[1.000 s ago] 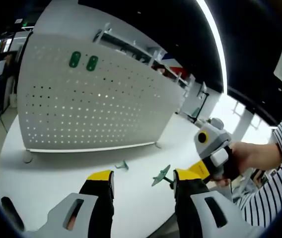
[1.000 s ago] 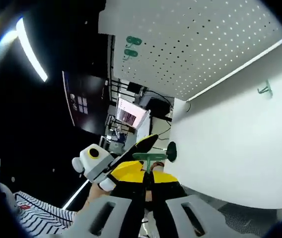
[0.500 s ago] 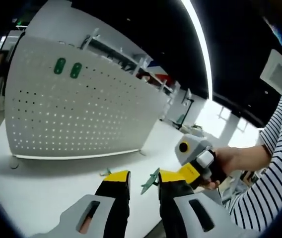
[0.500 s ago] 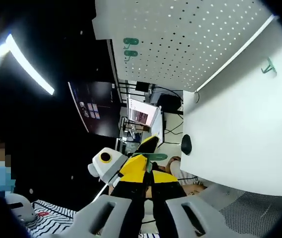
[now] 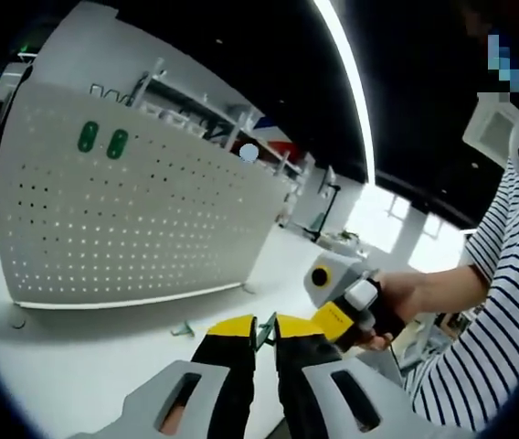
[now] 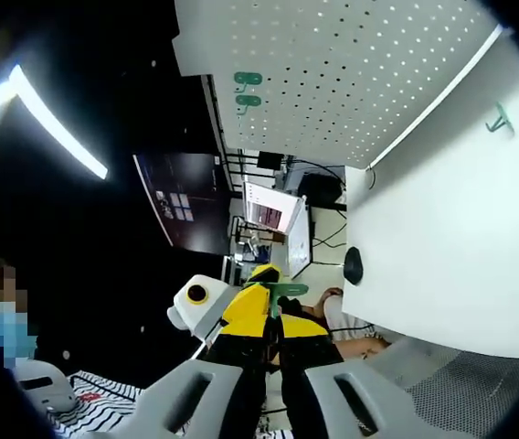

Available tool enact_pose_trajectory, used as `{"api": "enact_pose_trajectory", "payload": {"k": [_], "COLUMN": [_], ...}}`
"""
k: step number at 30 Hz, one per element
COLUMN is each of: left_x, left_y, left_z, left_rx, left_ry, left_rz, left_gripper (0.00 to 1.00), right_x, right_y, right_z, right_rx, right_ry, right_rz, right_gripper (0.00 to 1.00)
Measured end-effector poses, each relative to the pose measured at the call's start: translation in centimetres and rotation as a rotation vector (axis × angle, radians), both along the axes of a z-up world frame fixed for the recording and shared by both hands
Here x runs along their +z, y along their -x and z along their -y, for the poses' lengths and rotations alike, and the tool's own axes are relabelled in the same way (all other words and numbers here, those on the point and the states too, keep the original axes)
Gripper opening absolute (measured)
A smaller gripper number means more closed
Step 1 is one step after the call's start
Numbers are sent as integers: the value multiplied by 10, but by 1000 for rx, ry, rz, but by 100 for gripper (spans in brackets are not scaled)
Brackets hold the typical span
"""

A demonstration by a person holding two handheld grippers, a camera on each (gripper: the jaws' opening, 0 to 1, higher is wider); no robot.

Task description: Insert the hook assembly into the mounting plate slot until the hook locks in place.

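The left gripper (image 5: pixel 265 331) pinches a green hook (image 5: pixel 261 331) between nearly closed jaws, meeting the right gripper (image 6: pixel 271 309), whose jaws clamp the same hook's other end. Both are raised off the table (image 5: pixel 77 347); the pegboard (image 5: pixel 132 219) stands ahead, a second hook (image 6: pixel 499 119) lying below it

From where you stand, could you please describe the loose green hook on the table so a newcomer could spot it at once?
Find the white pegboard standing on the white table. Just in front of its lower edge, a small green hook lies alone on the tabletop. Unlike the two green pieces mounted high on the board, it is attached to nothing.
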State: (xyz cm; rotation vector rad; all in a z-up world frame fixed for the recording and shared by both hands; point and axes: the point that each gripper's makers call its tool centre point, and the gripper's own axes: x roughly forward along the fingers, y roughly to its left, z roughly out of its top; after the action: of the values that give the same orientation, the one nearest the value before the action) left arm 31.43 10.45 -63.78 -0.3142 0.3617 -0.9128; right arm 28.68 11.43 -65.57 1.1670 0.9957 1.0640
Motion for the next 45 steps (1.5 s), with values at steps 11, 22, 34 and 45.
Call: {"api": "enact_pose_trajectory", "payload": {"k": [11,22,34,45], "left_x": [-3,-10,-29,-40], "left_y": [5,-2,-30,-26], "left_z": [2,-2,-55,-58], "left_rx": [-53,-38,256,303], "left_ry": [-97,-165,-128,-97], "left_rz": [71,67,-159,-279], "left_gripper": [3,2,1,1], "right_x": [-3,-4,6,13], "right_y": [4,-8,-13,-13], "right_z": [-1,5,14,-1], "right_rx": [23,-34,-30,21], "right_ry": [-27,150,488,698], "right_rz": [-34,252,657,985], "right_gripper": [0,1,0,11]}}
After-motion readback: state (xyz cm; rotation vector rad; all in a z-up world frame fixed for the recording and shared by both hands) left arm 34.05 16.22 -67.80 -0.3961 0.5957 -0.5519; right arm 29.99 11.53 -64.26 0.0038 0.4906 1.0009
